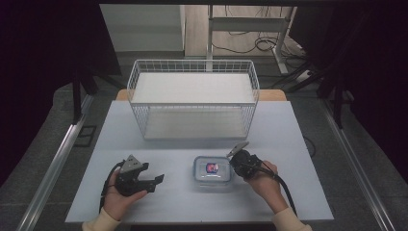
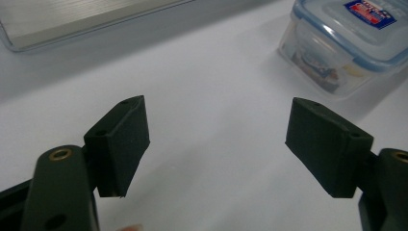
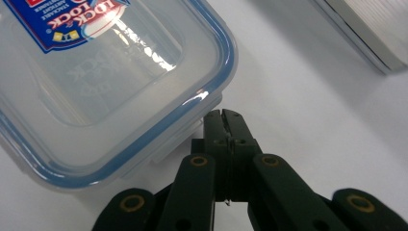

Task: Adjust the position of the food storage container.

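Both views differ: right gripper (image 3: 224, 115) jaws closed empty beside container (image 3: 96, 86); left gripper (image 2: 216, 139) jaws wide, empty.

- I see a clear container (image 1: 213, 173) with a blue-rimmed lid and a blue-and-red label.
- My grippers, left (image 1: 155, 182) and right (image 1: 234, 161), are black.
- The far wire basket (image 1: 192, 67) is white.
- The table (image 1: 269, 134) is pale grey.

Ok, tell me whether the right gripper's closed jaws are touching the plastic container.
Cannot tell. In the right gripper view the right gripper, shut, has its tips at the container lid's edge, near a side flap, but no plain contact or gap shows.
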